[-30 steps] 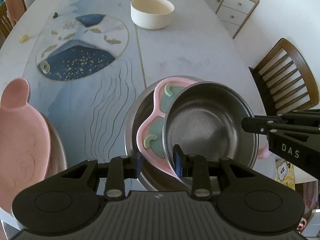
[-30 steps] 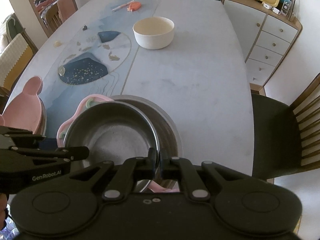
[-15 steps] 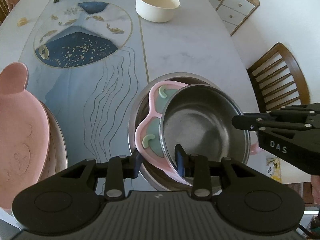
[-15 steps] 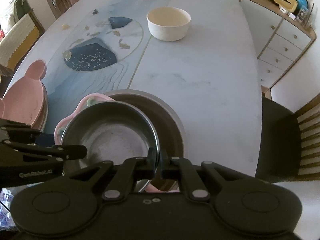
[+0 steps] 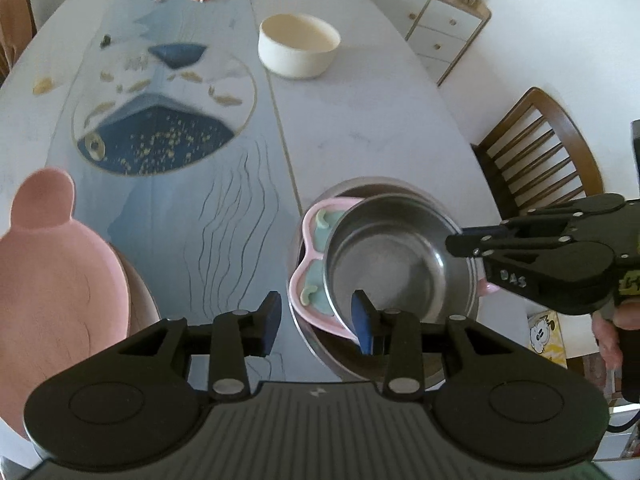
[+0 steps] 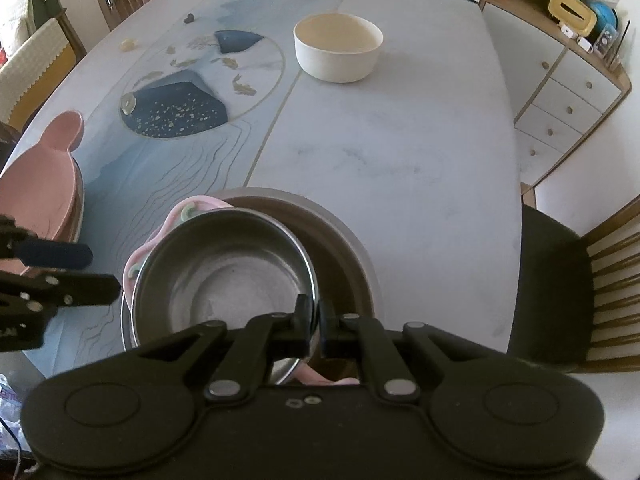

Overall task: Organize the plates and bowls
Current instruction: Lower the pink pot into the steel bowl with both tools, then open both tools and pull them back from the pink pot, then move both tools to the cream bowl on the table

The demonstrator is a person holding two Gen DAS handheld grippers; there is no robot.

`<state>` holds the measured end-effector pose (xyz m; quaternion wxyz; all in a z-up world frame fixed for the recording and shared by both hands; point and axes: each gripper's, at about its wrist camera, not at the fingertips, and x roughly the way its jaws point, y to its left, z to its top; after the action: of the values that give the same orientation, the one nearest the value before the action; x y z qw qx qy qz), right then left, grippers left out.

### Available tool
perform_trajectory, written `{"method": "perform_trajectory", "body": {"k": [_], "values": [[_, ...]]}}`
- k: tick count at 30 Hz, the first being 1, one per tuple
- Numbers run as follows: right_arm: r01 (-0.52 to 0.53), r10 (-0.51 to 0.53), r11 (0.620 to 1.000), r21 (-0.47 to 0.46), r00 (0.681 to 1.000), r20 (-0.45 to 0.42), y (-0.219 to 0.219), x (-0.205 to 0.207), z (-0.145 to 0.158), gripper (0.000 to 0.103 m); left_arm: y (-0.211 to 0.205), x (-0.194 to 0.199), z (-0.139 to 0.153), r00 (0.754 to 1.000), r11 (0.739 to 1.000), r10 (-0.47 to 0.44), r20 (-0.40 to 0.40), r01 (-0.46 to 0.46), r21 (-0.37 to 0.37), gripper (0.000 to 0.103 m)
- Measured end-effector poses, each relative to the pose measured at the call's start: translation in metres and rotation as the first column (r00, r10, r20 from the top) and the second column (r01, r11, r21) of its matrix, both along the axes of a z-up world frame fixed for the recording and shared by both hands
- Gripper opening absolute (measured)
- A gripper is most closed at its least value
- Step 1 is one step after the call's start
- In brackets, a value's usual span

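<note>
Each tool was matte black plastic with two round hubs and silver pivot screws. The left tool point(image 5: 316, 322) carried blue finger pads point(image 5: 362, 316). The right tool point(image 6: 314, 322) bore white "DAS" lettering; bare skin of the hand point(image 5: 618, 326) showed behind it.

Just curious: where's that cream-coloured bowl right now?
The cream bowl stands alone at the far middle of the table, beyond the steel bowl, right of the round blue mat design.

Legible: "DAS" in white letters on the black body of the right gripper point(image 5: 460, 242), beside the steel bowl point(image 5: 392, 256).
</note>
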<state>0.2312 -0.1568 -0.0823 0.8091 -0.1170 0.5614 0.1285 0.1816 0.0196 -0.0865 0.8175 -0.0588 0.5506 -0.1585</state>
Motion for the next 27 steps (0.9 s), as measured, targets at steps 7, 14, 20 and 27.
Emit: {"method": "perform_trajectory", "body": {"k": [7, 14, 20, 27], "values": [[-0.004, 0.004, 1.0, 0.03, 1.0, -0.002, -0.005, -0.001, 0.007, 0.028, -0.01, 0.001, 0.004, 0.999, 0.999, -0.024, 0.047, 0.023, 0.022, 0.037], [-0.023, 0.022, 0.995, 0.094, 1.0, 0.015, -0.011, -0.003, 0.024, 0.036, -0.017, 0.007, 0.009, 0.997, 0.999, -0.028, 0.074, 0.025, 0.034, 0.037], [-0.047, 0.038, 0.989, 0.144, 0.997, 0.06, -0.016, 0.008, 0.047, 0.046, -0.026, 0.02, 0.027, 0.991, 0.999, -0.024, 0.129, 0.019, 0.042, 0.045], [-0.07, 0.046, 0.981, 0.181, 0.99, 0.133, -0.028, 0.04, 0.072, 0.061, -0.033, 0.05, 0.048, 0.98, 0.998, 0.021, 0.196, -0.03, 0.046, 0.057]]}}
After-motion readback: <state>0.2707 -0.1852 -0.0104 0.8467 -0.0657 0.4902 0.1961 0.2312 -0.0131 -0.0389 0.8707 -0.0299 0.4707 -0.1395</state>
